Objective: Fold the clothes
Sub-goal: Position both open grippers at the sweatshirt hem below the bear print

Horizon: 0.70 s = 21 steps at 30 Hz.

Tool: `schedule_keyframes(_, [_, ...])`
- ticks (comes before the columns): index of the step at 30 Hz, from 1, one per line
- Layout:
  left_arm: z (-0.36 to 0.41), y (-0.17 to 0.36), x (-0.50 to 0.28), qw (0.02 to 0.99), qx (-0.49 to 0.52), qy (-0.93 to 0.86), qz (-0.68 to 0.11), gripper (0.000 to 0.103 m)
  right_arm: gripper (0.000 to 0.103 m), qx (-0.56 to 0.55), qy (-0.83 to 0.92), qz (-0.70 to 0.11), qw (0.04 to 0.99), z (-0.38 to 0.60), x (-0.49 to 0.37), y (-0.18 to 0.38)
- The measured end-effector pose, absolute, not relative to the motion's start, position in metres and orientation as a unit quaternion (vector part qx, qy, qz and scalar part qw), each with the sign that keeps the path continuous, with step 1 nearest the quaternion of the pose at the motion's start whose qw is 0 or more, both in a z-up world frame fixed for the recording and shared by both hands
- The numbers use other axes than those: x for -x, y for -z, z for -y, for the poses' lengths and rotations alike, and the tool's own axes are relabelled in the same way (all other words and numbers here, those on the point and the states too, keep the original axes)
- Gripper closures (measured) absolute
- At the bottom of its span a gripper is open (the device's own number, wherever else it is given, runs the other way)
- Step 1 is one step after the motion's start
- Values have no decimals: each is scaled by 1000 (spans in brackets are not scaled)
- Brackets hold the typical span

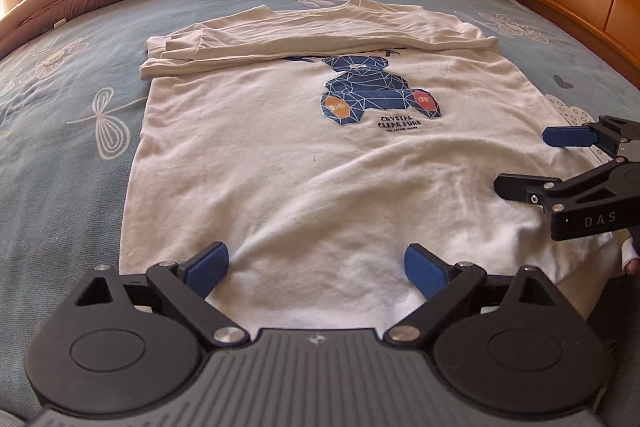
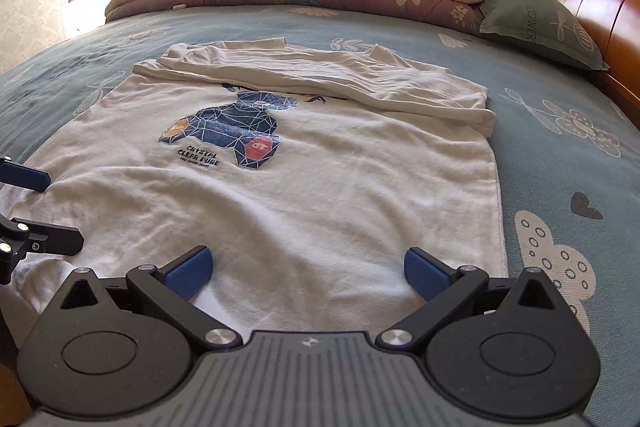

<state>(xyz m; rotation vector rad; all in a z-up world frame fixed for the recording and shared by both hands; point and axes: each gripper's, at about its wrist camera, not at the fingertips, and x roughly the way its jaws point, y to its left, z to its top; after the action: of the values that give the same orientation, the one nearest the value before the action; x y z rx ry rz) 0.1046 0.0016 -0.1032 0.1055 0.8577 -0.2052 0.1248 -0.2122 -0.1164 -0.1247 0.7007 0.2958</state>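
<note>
White tee (image 1: 304, 163) spread flat mid-frame on the blue sheet (image 1: 60, 147), top part folded down over the bear print (image 1: 376, 91). Loads of bare sheet on the left side. Left gripper (image 1: 316, 269) at bottom centre, fingers spread wide over the hem, grasping nothing. Reads "CRYSTAL CLEAR PURE" (image 2: 199, 154), smaller line beneath too blurry. Right gripper (image 2: 308, 269) released too, near the tee's right edge; "DAS" on its body, "FLOWERS" on the pillow (image 2: 536, 27) upper right.

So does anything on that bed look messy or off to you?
Only small things. The white T-shirt has its far part folded over unevenly, so the fold hides the head of the blue bear print. The near half is wrinkled rather than flat. Nothing looks torn or spilled. Both grippers hover open at the near hem.
</note>
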Motion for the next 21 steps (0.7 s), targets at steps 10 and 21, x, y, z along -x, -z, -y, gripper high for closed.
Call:
schedule_keyframes(10, [4,99,-93,890,-41,58,-450,7,0,62,-147,-336,928,213,-123,117])
schedule_keyframes(21, [12,97,-90,890,-65,87,-442,6,0,67,-146,-334,929,212,-121,117])
